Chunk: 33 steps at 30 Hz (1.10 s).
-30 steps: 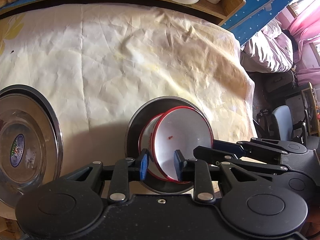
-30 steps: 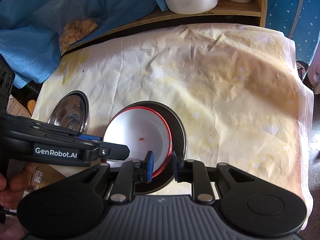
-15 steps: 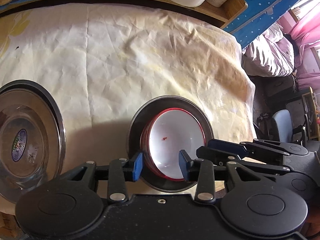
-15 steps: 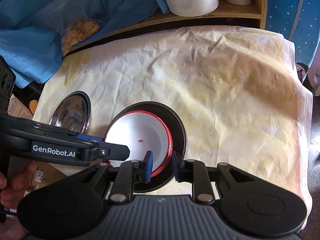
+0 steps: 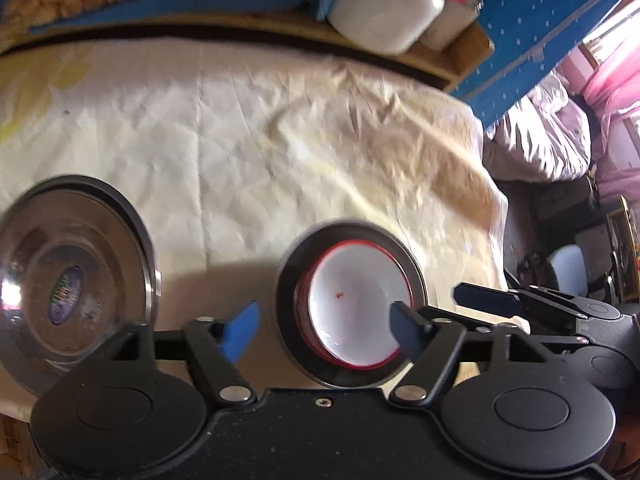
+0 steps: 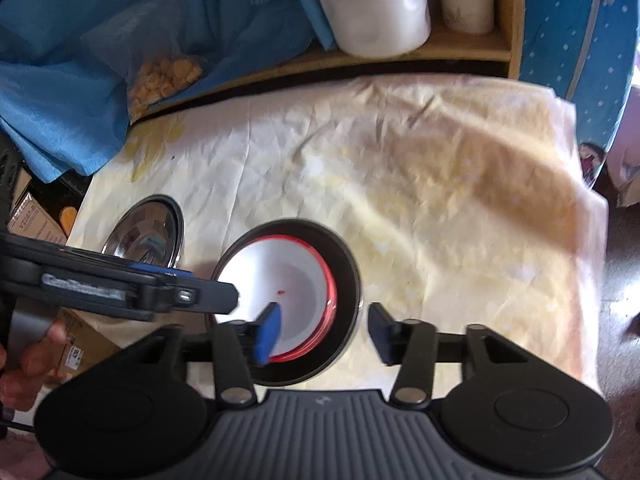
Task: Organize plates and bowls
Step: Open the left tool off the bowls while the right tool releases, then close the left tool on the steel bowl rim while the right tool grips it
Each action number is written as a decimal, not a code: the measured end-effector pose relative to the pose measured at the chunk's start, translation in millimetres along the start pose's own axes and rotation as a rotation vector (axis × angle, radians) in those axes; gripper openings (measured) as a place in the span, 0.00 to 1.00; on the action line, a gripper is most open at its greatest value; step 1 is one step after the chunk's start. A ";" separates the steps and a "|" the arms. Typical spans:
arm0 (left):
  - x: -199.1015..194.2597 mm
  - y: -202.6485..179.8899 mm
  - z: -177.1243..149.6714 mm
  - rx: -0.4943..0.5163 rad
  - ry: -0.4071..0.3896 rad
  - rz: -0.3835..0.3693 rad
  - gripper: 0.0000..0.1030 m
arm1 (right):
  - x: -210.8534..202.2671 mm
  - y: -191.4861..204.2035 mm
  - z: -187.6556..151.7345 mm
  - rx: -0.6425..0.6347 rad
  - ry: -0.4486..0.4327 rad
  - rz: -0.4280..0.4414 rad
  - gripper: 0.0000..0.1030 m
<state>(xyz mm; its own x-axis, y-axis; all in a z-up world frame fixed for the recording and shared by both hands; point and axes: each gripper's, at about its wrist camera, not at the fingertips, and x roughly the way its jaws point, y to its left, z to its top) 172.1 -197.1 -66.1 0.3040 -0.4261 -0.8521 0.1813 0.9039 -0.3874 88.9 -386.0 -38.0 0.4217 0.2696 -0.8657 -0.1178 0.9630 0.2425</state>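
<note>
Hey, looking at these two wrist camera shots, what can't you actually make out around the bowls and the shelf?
- How many red-rimmed bowls are nested in the steel bowl: left wrist view, the top one hides the rest.
- Sticker text in the steel plate: left wrist view, blurred and too small.
- Near rim of the steel bowl: right wrist view, hidden behind the right gripper.
- Tops of the white containers: right wrist view, cut off by the upper edge.

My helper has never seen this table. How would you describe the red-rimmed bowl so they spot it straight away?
Start at the cream tablecloth and go to its near edge, where two steel dishes sit. The red-rimmed bowl lies nested inside the dark steel dish on the right. It alone is white inside, with a red speck.
</note>
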 end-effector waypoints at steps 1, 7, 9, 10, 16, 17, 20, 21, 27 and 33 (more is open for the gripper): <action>-3.0 1.4 -0.3 -0.005 -0.010 0.006 0.83 | -1.5 -2.6 0.7 0.001 -0.006 -0.007 0.62; -8.6 14.4 -4.4 0.005 -0.043 0.073 0.99 | -3.3 -20.0 4.2 0.015 -0.031 -0.051 1.00; -6.7 17.4 -7.0 0.060 -0.028 0.138 0.99 | -1.2 -24.5 5.9 0.008 -0.023 -0.078 1.00; -6.3 18.7 -8.7 0.087 -0.026 0.175 0.99 | 0.0 -25.5 6.5 -0.009 -0.021 -0.107 1.00; 2.2 27.9 -16.1 0.133 0.009 0.262 0.99 | 5.3 -27.3 7.1 -0.084 -0.011 -0.161 1.00; 3.5 28.3 -16.8 0.130 0.015 0.258 0.99 | 6.5 -27.5 7.3 -0.090 -0.006 -0.164 1.00; 12.2 24.8 -19.8 0.141 0.033 0.262 0.99 | 10.8 -27.5 6.7 -0.115 0.012 -0.172 1.00; 14.8 23.3 -20.9 0.146 0.039 0.264 0.99 | 12.1 -27.5 6.2 -0.122 0.018 -0.172 1.00; 19.0 17.2 -24.0 0.136 0.044 0.263 0.99 | 17.3 -26.3 4.7 -0.147 0.040 -0.157 1.00; 25.6 14.4 -20.0 0.128 0.042 0.269 0.99 | 25.1 -24.2 5.7 -0.181 0.051 -0.175 1.00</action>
<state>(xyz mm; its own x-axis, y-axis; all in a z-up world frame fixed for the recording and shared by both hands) 163.7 -194.2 -100.5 0.3186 -0.1674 -0.9330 0.2166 0.9711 -0.1003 107.4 -402.5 -63.1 0.4049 0.0945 -0.9095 -0.2082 0.9780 0.0089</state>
